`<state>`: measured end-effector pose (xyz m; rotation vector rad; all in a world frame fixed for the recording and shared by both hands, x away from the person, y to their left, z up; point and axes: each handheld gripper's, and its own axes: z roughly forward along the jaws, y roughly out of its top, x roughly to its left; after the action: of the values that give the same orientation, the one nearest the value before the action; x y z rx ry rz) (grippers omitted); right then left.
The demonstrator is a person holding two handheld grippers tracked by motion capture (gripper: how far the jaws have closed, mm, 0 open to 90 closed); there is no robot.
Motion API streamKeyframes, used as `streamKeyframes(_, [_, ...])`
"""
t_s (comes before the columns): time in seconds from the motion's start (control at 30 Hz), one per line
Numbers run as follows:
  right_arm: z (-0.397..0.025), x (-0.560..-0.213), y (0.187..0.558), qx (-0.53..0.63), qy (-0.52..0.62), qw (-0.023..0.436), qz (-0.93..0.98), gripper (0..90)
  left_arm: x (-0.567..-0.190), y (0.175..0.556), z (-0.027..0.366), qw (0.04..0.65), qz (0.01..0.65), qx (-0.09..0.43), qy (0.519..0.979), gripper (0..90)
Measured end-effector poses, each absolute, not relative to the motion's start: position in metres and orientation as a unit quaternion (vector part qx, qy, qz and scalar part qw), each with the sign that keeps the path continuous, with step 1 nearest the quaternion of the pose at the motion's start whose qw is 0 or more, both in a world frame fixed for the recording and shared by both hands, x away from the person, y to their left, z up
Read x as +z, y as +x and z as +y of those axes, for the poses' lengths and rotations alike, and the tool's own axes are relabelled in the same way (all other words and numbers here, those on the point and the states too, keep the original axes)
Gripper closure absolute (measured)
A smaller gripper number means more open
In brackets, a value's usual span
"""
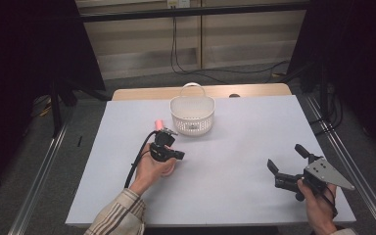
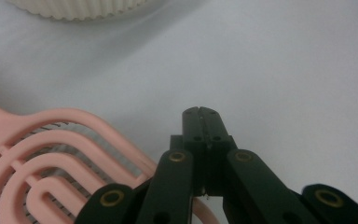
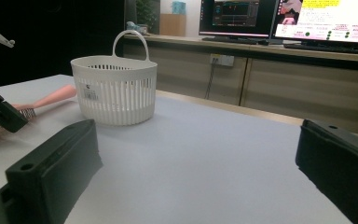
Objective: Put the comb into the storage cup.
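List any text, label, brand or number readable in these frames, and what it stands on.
No text can be read.
Label on the white basket: dark marks, too small to read.
Two monitors behind the table: lines of text, too blurred to read.
Pink hairbrush, left hand-held gripper and right hand-held gripper: no marking that I can see.

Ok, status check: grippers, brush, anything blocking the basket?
Left gripper shut, empty, beside pink hairbrush. Right gripper open, idle. Brush flat on table, left of white basket. Nothing between them.
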<state>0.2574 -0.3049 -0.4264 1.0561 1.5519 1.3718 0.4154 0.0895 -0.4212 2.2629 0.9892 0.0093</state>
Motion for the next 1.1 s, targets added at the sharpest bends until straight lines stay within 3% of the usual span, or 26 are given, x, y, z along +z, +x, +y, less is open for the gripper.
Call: streamKeyframes(1.1, [-0.304,-0.427,0.258,0.542,0.417,0.394,0.614,0.0,-0.417,0.412,0.110,0.347,0.382,-0.021,0.856,90.0])
